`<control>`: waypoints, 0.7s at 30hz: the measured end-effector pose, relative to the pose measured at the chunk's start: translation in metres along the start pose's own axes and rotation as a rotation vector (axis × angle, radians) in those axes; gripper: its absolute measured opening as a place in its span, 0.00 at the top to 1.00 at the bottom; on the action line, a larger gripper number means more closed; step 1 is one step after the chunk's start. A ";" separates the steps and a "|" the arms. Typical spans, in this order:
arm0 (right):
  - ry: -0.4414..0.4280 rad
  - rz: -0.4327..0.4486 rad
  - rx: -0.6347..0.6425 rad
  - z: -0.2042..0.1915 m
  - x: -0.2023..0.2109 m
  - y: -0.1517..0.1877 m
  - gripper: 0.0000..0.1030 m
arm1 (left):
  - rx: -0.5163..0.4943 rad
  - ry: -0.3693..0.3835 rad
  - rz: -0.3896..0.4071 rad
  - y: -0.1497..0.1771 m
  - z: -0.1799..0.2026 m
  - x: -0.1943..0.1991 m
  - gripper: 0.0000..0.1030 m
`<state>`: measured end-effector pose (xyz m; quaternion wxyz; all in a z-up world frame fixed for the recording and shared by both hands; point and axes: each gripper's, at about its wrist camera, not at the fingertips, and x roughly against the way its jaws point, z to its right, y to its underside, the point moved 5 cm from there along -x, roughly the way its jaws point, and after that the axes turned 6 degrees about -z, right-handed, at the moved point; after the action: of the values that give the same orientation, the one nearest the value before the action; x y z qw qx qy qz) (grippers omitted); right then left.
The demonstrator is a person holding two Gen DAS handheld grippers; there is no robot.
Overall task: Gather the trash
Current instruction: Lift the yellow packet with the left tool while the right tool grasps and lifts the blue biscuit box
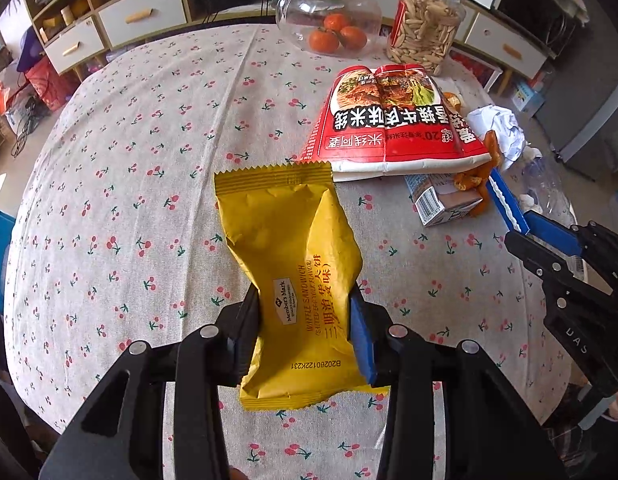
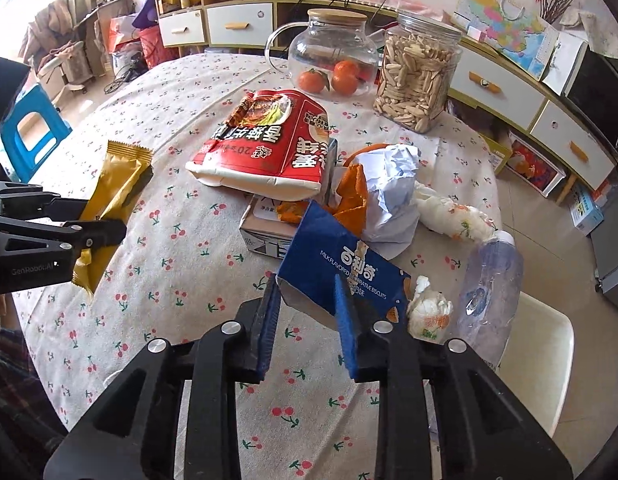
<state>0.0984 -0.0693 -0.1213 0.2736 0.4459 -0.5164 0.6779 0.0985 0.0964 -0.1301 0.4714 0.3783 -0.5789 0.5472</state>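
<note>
A yellow snack wrapper (image 1: 285, 232) is pinched at its lower part by my left gripper (image 1: 305, 300), which is shut on it and holds it above the cherry-print tablecloth (image 1: 149, 160). The right wrist view shows the same wrapper (image 2: 117, 188) in the left gripper (image 2: 105, 236) at the left. My right gripper (image 2: 307, 284) is shut on a blue biscuit box (image 2: 341, 256), tilted up off the table. A red noodle bag (image 2: 265, 140), crumpled white paper (image 2: 393, 184), orange peel (image 2: 351, 196) and a small carton (image 2: 269, 228) lie behind it.
A crushed plastic bottle (image 2: 489, 280) and wadded tissue (image 2: 429, 308) sit at the table's right edge. A glass jar of tangerines (image 2: 333, 52) and a jar of seeds (image 2: 417, 76) stand at the back. A white chair (image 2: 537, 344) is on the right, a blue stool (image 2: 29, 128) on the left.
</note>
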 end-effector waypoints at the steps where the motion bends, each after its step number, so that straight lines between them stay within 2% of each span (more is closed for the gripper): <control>1: 0.010 -0.009 0.003 -0.002 -0.001 0.003 0.58 | 0.000 -0.001 -0.001 0.000 0.000 -0.001 0.61; 3: -0.007 -0.030 -0.007 -0.003 -0.007 0.005 0.48 | 0.000 -0.002 -0.001 0.000 0.001 -0.001 0.61; 4: -0.045 -0.035 -0.013 -0.006 -0.009 0.006 0.44 | -0.002 -0.002 -0.001 0.000 0.001 -0.001 0.60; 5: -0.126 -0.044 -0.012 -0.011 -0.008 0.006 0.39 | -0.003 -0.001 -0.002 -0.001 0.001 -0.001 0.60; 6: -0.199 -0.051 -0.002 -0.018 -0.006 0.006 0.28 | -0.004 0.001 -0.003 -0.001 0.002 -0.001 0.60; 7: -0.216 -0.055 0.020 -0.024 -0.003 0.007 0.23 | -0.006 0.002 -0.005 -0.001 0.002 -0.001 0.60; 8: -0.186 -0.049 0.058 -0.027 0.000 0.009 0.15 | -0.005 0.004 -0.005 -0.001 0.002 -0.002 0.60; 10: -0.080 -0.033 0.139 -0.025 0.001 0.012 0.12 | -0.005 0.008 -0.006 -0.002 0.001 -0.001 0.60; 12: -0.034 -0.058 0.180 -0.016 -0.003 0.016 0.08 | -0.008 0.011 -0.006 -0.002 0.001 -0.001 0.60; 17: 0.090 -0.090 0.291 -0.004 -0.020 0.021 0.07 | -0.007 0.020 -0.009 -0.002 0.000 -0.002 0.59; 21: 0.127 -0.123 0.363 -0.008 -0.041 0.021 0.07 | -0.008 0.024 -0.011 -0.002 0.000 -0.002 0.57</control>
<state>0.0973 -0.0649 -0.1675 0.2617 0.4750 -0.3395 0.7686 0.1014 0.0957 -0.1316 0.4830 0.3730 -0.5733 0.5467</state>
